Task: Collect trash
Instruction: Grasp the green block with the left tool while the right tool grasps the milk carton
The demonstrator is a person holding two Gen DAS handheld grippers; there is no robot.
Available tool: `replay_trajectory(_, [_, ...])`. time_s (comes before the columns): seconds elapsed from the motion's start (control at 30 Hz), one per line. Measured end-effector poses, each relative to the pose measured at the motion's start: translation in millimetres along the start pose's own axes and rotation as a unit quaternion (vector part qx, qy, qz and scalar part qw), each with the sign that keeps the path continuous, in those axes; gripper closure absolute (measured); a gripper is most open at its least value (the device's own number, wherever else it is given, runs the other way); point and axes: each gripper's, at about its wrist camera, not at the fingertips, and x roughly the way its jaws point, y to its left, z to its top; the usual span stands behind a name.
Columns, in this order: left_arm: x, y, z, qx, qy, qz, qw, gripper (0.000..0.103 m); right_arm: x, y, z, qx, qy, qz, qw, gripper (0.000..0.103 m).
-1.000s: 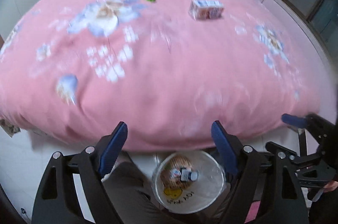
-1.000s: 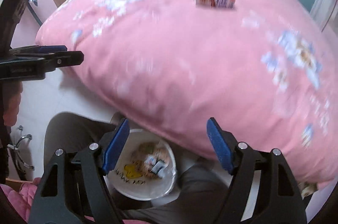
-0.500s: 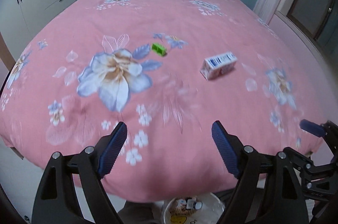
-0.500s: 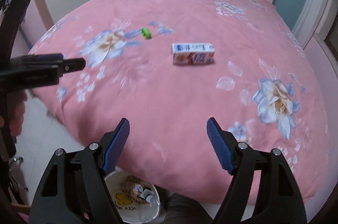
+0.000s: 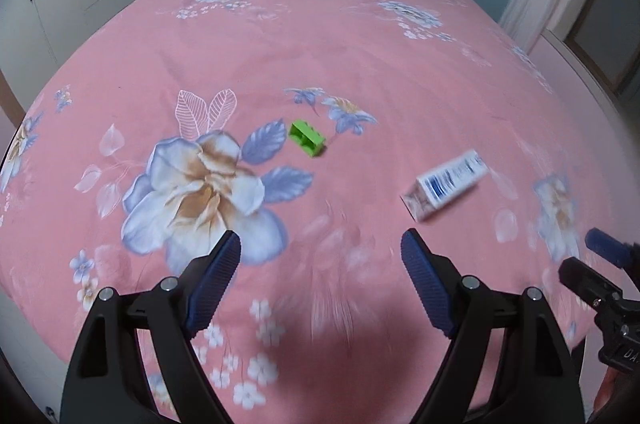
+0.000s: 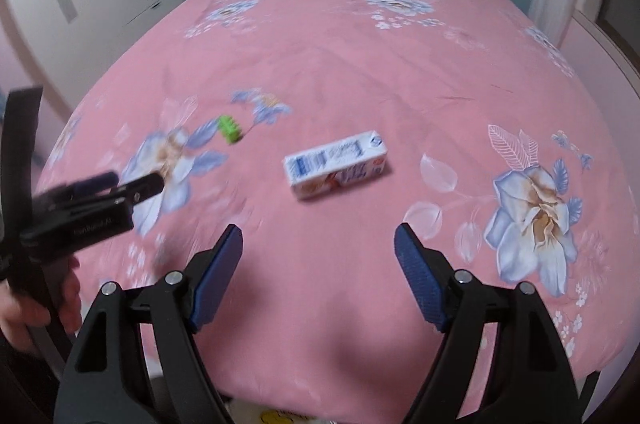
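1. Pink floral bed (image 5: pixel 360 36) fills both views.
2. Both grippers, left (image 5: pixel 320 280) and right (image 6: pixel 318 276), are held with jaws spread, empty.
3. Uncollected: milk carton (image 6: pixel 336 164) lies ahead of the right jaws; green brick (image 5: pixel 306 138) ahead of the left jaws.

Left wrist view: the carton (image 5: pixel 446 185) at centre right is smeared by motion; its barcode side shows, but the print cannot be read. The right gripper (image 5: pixel 600 264) enters at the right edge, cut off by the frame, so the set of its jaws cannot be judged from here. The bedspread (image 5: pixel 320 44) blurs toward the lower centre.

Right wrist view: the left gripper (image 6: pixel 132 186) at middle left is blurred and seen side-on; the lettering on its body is illegible. The hand (image 6: pixel 36 308) holding it is cut by the left edge. The green block (image 6: pixel 229 130) is blurred, its studs indistinct. A white object with a yellow mark (image 6: pixel 280 416) is cut off at the bottom edge; unidentifiable.
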Motion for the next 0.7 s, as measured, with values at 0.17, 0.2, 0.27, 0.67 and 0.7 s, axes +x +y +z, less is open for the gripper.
replay_trajectory(0.17, [37.5,6.6,33.1,-0.036,0.016,0.004,0.9992,0.019,46.7,-13.3,29.2,0.064,0.022,-0.005,0.998,0.026])
replay_trajectory(0.2, [47.1,8.1,39.4,-0.042,0.021,0.004,0.9989,0.019,55.1,-15.4,33.0,0.074,0.027,-0.009,0.997,0.025])
replay_trajectory(0.27, [64.5,9.0,50.3,-0.053,0.03,0.01,0.9981,0.019,79.2,-19.9,41.6,0.101,0.043,-0.013,0.994,0.025])
replay_trajectory(0.67, [166.6,7.1,88.4,-0.08,0.063,0.057,0.9932,0.02,180.0,-45.0,58.7,0.215,0.069,-0.058,0.972,0.025])
replay_trajectory(0.7, [173.1,8.1,88.1,-0.08,0.067,0.058,0.9928,0.025,183.4,-46.5,58.5,0.224,0.066,-0.049,0.971,0.025])
